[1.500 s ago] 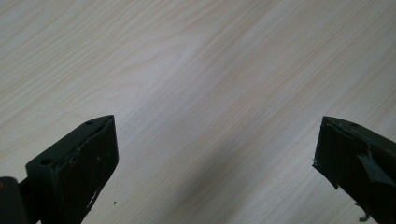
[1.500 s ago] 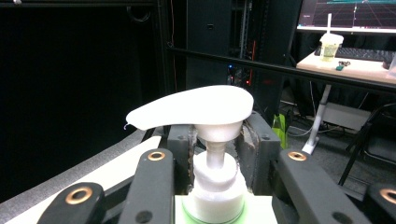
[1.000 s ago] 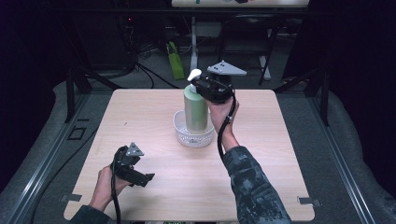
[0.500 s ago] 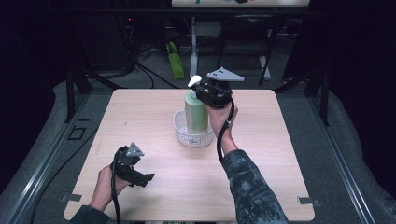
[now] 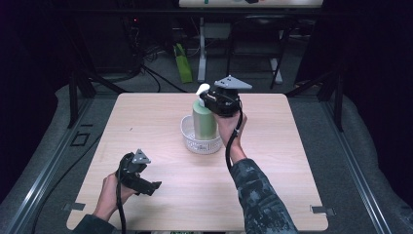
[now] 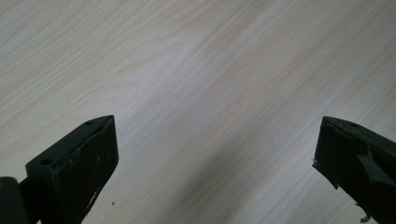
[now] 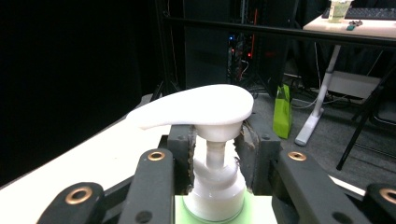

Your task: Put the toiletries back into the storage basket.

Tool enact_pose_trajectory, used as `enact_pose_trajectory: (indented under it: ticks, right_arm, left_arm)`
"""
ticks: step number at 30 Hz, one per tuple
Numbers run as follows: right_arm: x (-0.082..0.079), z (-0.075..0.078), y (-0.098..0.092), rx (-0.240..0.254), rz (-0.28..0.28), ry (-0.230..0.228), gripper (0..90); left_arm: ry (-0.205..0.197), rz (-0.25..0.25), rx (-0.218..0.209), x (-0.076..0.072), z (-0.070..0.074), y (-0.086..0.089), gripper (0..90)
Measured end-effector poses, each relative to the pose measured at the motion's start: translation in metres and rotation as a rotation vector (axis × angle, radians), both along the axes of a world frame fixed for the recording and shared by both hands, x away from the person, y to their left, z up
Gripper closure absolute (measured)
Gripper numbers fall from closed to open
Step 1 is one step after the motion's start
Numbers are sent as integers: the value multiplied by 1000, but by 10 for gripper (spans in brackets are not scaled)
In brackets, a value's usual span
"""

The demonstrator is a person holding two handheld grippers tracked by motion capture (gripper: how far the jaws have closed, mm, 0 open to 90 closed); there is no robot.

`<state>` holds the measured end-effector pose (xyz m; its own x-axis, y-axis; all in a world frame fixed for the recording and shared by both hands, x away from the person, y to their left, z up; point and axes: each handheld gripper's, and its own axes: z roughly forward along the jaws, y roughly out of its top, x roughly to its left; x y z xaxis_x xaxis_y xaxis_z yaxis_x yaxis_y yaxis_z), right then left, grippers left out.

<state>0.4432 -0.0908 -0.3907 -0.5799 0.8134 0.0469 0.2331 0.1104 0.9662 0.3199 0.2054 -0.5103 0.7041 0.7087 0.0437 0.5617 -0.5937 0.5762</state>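
Green pump bottle (image 5: 204, 122) — label unreadable

Pale green pump bottle (image 5: 204, 123) with white pump head (image 7: 194, 110), white perforated basket (image 5: 194, 142), black tongs (image 7: 215, 156)

Right gripper (image 5: 213, 100): at about 12 o'clock from the table's middle, held level, its black jaws clamped from both sides on something narrow between them.
Right hand (image 5: 229, 124): wraps the grip from below, cable hanging past the wrist.
Right forearm: rises from 6 o'clock, in a dark patterned sleeve, slanting up towards 11 o'clock.
Left gripper (image 5: 146, 185): at about 7 o'clock, low over the tabletop, pointing towards 4 o'clock; jaws stand wide apart with nothing between them.
Left hand (image 5: 113, 190): grasps the body from behind, bare forearm entering from 6 o'clock.
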Motion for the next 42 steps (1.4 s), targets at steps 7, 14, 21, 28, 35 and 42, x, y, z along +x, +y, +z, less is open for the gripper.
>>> enact_pose_trajectory:
  ticks: [7,14,21,28,35,42]
  right_arm:
    - [2,-6,1,-6,4,12,681]
    - [3,-9,2,-19,3,17,681]
    - [3,-12,3,-32,7,20,680]
    - [4,-16,2,-46,9,28,680]
    - [4,-17,0,-42,12,29,680]
    - [2,-17,-2,-54,34,26,677]
  left_arm:
    - [3,-2,-1,0,0,0,0]
    - [4,-7,0,0,0,0,0]
    - [3,-7,1,0,0,0,0]
    - [2,-7,-1,0,0,0,0]
    - [1,-6,2,0,0,-1,0]
    - [4,-8,2,0,0,-2,0]
